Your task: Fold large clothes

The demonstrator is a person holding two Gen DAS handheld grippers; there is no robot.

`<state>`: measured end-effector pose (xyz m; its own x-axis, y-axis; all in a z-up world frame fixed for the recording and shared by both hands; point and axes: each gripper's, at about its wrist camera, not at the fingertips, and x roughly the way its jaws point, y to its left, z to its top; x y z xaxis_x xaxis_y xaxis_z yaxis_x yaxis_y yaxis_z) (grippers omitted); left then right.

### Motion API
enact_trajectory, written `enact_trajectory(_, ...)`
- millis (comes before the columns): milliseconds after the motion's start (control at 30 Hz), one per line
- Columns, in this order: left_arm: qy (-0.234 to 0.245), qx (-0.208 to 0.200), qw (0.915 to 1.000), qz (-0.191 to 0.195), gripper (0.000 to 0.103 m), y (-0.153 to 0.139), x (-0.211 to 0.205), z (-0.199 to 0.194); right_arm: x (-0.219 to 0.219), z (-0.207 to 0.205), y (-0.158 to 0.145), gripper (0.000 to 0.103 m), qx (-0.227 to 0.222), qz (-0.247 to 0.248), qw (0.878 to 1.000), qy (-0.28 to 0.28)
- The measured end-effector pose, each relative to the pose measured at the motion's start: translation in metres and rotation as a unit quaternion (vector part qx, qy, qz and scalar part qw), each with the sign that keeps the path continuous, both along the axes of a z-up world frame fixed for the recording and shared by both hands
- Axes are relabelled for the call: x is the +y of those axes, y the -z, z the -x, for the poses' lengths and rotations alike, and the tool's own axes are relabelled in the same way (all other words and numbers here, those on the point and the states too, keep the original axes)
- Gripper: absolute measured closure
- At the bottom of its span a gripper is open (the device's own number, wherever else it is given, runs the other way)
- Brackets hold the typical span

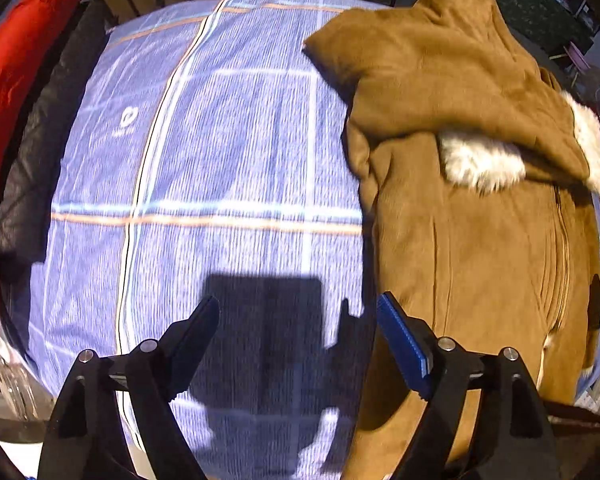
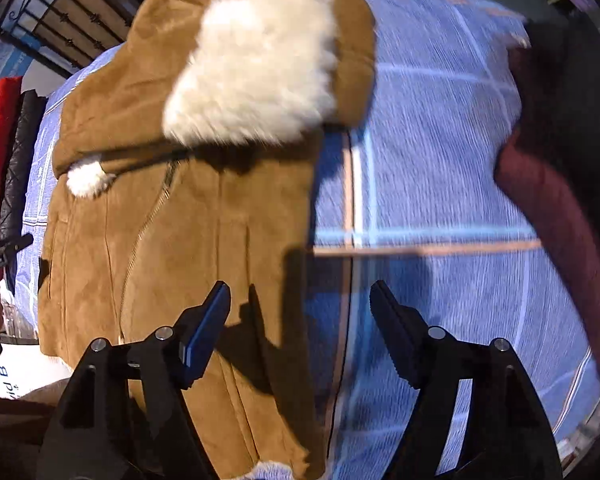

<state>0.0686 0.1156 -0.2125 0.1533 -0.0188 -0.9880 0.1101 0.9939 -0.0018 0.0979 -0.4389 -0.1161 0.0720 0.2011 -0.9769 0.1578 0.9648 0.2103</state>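
We see the coat (image 1: 472, 216), tan suede with white fur trim (image 1: 480, 164), lying on a blue checked bedsheet (image 1: 220, 152). Both sleeves are folded across the chest, with the fur cuffs on top. The zip (image 2: 156, 208) runs down the front.

Left gripper (image 1: 298, 316): jaws apart, nothing between them. It hangs over bare sheet, just beside the coat's edge, and its shadow falls on the sheet below.

Right gripper (image 2: 300, 300): jaws apart and empty. It sits above the coat's other edge, one finger (image 2: 208, 328) over suede and the other over sheet.

At the far side of the bed lie a red garment (image 1: 16, 92) and a black jacket (image 1: 32, 168). A maroon garment (image 2: 560, 240) lies at the opposite side. Both views are motion-blurred.
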Motion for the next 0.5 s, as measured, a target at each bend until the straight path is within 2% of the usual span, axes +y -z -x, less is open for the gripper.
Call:
enact_trajectory(67,-0.001,0.011,0.9999,0.003,0.025,0.005,0.005,0.025,-0.006,0.025,0.008,0.033,0.024,-0.008,1.0,0.012)
enact_trajectory(200,-0.003,0.017,0.9994,0.029,0.025,0.005,0.001,0.055,0.002,0.057,0.016,0.033,0.047,-0.023,0.999,-0.006)
enact_trajectory(367,-0.004,0.015,0.9994,0.031,0.025,0.003,0.002,0.063,0.017,0.081,0.023,0.033,0.066,-0.03,0.997,-0.023)
enact_trajectory(500,0.006,0.003,0.9982,0.059,0.024,-0.011,0.002,0.06,0.019,0.092,0.029,0.036,0.076,-0.039,0.996,-0.015)
